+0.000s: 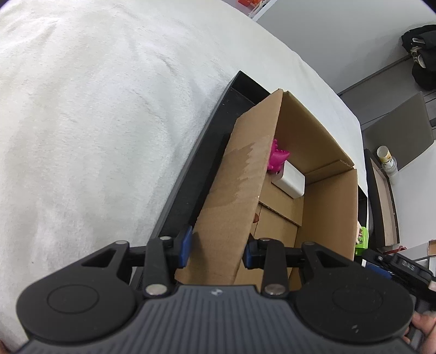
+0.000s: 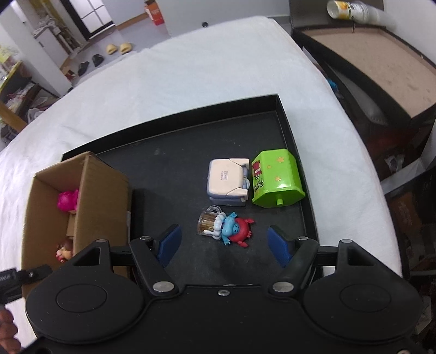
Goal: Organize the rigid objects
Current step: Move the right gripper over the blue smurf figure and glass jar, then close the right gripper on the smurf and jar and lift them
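Note:
A cardboard box [image 1: 321, 196] [image 2: 100, 196] stands at the left end of a black tray [image 2: 190, 141]. Inside it I see a pink toy [image 1: 276, 159] [image 2: 66, 200], a white block [image 1: 291, 181] and a small brown figure [image 2: 64, 253]. My left gripper [image 1: 216, 249] straddles the box's near wall, its jaws shut on that wall. My right gripper [image 2: 223, 243] is open above the tray, just in front of a blue-and-red figure with a small mug [image 2: 226, 227]. Behind it lie a beige-and-blue toy [image 2: 227, 179] and a green house-shaped box [image 2: 276, 178].
The tray rests on a white fluffy cover [image 2: 163, 76] [image 1: 95, 122]. To the right stands a dark open case [image 2: 368, 62] with a can [image 2: 351, 9] at its far edge. The green box edge shows in the left wrist view [image 1: 362, 239].

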A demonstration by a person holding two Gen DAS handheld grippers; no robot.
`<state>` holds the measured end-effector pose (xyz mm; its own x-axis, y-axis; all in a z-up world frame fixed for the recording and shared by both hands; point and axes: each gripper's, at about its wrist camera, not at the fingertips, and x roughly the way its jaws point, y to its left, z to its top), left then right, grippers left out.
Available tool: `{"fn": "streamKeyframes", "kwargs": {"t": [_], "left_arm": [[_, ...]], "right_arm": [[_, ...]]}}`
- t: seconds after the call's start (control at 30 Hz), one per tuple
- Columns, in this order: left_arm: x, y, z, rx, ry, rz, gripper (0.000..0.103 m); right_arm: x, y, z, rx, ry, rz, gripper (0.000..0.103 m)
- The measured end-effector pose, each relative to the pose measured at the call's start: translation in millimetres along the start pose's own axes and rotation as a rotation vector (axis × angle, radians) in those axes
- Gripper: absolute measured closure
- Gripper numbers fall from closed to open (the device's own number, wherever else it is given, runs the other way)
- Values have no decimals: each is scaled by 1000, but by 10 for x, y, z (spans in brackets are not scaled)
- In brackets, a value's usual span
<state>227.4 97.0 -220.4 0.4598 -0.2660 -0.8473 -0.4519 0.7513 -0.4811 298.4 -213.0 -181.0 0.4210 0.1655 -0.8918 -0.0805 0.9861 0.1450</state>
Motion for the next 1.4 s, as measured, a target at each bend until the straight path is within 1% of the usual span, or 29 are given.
{"fn": "streamKeyframes", "kwargs": {"t": [0.03,0.07,0.27,0.37,0.5,0.6,0.63,0.7,0.73,0.77,0.87,1.0,1.13,1.4], "left_arm": [[3,3,4,-2,2,-2,68],[8,7,10,-5,3,-5,68],[20,13,27,-5,5,-14,68],[22,23,38,-4,7,-20,68],[34,29,47,-3,10,-27,68],[37,31,54,-1,11,-32,68],[36,33,55,1,11,-33,67],[34,42,60,1,11,-38,67],[34,48,62,0,11,-39,67],[33,54,64,-1,11,-41,67],[29,51,56,2,11,-41,67],[22,36,47,9,7,-37,67],[17,36,38,11,3,-39,67],[9,10,28,20,-5,-30,68]], "right_arm": [[49,6,9,10,0,-6,28],[104,18,12,19,-1,-11,26],[407,62,41,43,22,-57,26],[479,75,42,56,16,-105,26],[541,94,30,80,26,-122,26],[589,167,9,67,31,-146,26],[619,189,14,64,36,-155,26],[680,224,11,44,58,-174,40],[679,244,13,27,59,-199,44],[664,262,14,14,56,-213,44],[571,287,-6,3,64,-176,44],[399,356,-79,-39,50,-179,44],[278,381,-118,-39,53,-157,44],[-26,450,-155,-56,21,-139,44]]}}
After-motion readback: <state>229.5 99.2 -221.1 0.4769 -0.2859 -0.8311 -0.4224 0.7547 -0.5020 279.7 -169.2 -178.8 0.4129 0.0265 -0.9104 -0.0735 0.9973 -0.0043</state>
